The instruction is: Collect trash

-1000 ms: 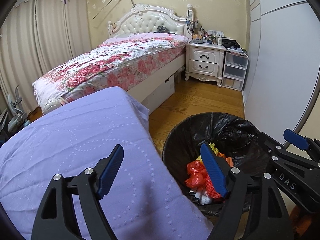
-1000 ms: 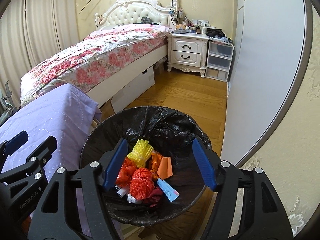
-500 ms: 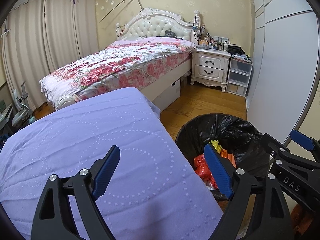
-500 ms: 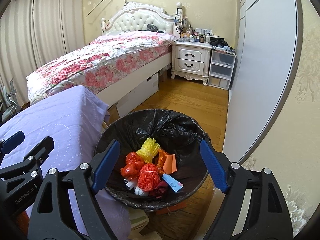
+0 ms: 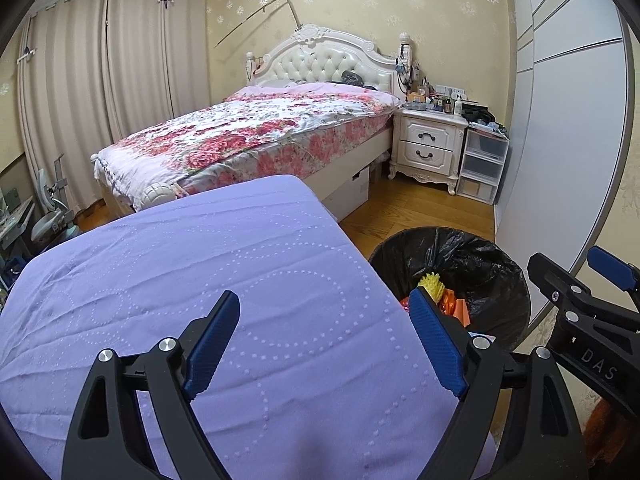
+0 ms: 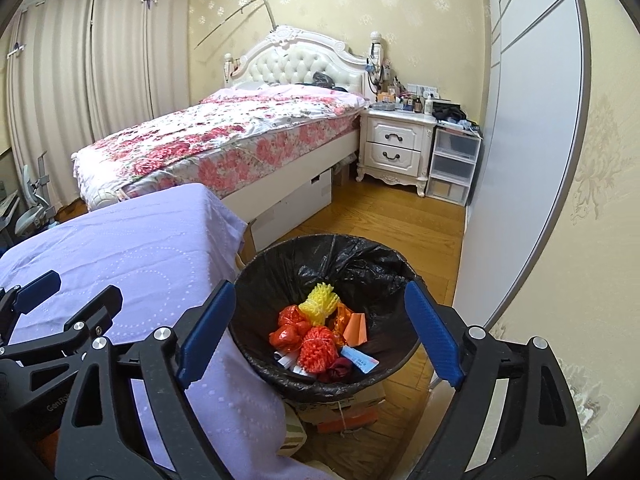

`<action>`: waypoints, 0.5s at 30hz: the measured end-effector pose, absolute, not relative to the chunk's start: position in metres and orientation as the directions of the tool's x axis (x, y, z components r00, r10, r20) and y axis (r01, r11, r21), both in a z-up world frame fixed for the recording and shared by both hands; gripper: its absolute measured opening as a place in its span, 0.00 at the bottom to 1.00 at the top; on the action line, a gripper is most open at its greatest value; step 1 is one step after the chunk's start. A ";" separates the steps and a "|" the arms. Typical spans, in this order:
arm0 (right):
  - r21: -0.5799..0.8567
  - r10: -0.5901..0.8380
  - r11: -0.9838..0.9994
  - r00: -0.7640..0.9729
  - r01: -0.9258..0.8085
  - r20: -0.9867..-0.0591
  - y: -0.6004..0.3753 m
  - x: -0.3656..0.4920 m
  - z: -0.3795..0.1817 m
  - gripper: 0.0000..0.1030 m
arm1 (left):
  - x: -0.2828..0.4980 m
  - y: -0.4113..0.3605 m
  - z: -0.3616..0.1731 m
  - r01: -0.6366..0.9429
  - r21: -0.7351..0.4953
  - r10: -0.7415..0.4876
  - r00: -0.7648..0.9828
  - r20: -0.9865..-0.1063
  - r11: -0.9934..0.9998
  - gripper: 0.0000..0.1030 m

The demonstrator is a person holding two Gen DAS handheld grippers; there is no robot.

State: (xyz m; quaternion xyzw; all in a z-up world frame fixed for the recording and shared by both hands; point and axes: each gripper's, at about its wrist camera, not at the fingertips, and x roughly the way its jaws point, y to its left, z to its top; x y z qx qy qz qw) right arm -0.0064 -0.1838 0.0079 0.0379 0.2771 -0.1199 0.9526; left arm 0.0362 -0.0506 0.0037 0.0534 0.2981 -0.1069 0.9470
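Trash (image 6: 320, 340) lies heaped at the bottom of the bin (image 6: 404, 276), which stands on the wooden floor (image 6: 384, 216) just beside the purple-covered bench (image 5: 180, 280): red and yellow foam fruit nets, an orange paper scrap, crumpled wrappers and a small blue-and-white packet. All of it looks light, soft and easily crushed; the nets would take a pinch across their bulk, the flat paper an edge grip. The thin black bin liner (image 6: 352, 256) looks slippery and likely to snag. The left gripper (image 5: 324, 336) hangs over the bench with jaws wide and empty; the right gripper (image 6: 320, 332), above the bin, has its jaws opening with nothing held between them. The bench hides most of the bin in the left view, and what sits beneath the bin, cardboard perhaps, is hard to make out.
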 end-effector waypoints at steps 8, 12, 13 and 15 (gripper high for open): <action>-0.001 -0.192 0.975 0.836 0.223 -0.513 -0.172 -0.023 0.016 0.83 | 0.018 -0.034 0.007 0.198 0.022 -0.151 0.809 -0.568 0.980 0.82; -0.009 -0.195 0.975 0.843 0.220 -0.502 -0.169 -0.031 0.019 0.84 | 0.008 -0.023 0.010 0.171 0.011 -0.137 0.823 -0.552 0.985 0.82; -0.010 -0.195 0.976 0.844 0.220 -0.500 -0.169 -0.033 0.019 0.84 | 0.006 -0.021 0.011 0.166 0.008 -0.134 0.825 -0.548 0.986 0.82; -0.012 -0.197 0.975 0.845 0.220 -0.497 -0.168 -0.035 0.020 0.84 | 0.004 -0.016 0.014 0.152 -0.001 -0.128 0.833 -0.539 0.988 0.82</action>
